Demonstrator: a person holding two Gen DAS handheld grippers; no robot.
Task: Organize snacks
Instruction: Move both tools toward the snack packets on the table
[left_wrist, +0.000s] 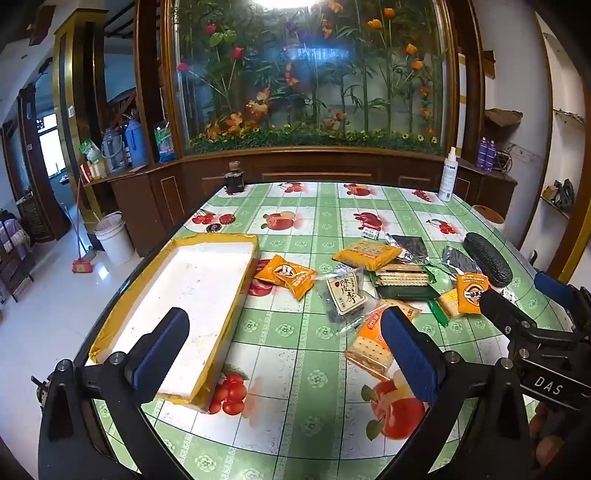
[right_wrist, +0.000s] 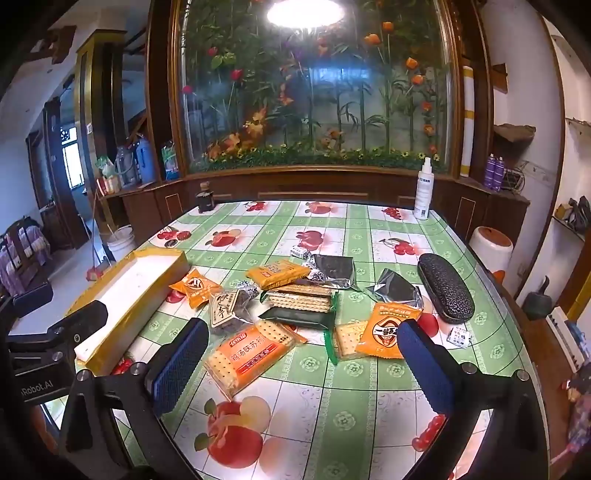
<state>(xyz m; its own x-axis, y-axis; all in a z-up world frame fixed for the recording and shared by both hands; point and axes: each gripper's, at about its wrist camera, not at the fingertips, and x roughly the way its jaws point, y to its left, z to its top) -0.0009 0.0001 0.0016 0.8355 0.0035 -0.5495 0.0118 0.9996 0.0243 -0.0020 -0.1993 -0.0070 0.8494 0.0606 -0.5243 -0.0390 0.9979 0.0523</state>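
Several snack packets lie in a heap mid-table: an orange cracker pack (right_wrist: 251, 354) nearest me, a green cracker pack (right_wrist: 303, 302), a plum packet (right_wrist: 225, 306), two small orange packets (right_wrist: 195, 288) (right_wrist: 388, 332) and dark foil packets (right_wrist: 332, 269). A long white box with a yellow rim (left_wrist: 214, 238) sits empty at the table's left. My left gripper (left_wrist: 286, 354) hangs open above the table between the box and the heap. My right gripper (right_wrist: 303, 365) is open too, over the near side of the heap, touching nothing.
A black glasses case (right_wrist: 445, 288) lies right of the heap, with a small white sachet (right_wrist: 458, 338) near it. A white spray bottle (right_wrist: 423, 192) and a dark bottle (right_wrist: 205, 199) stand at the far edge. A stool (right_wrist: 491, 243) stands off the table's right side.
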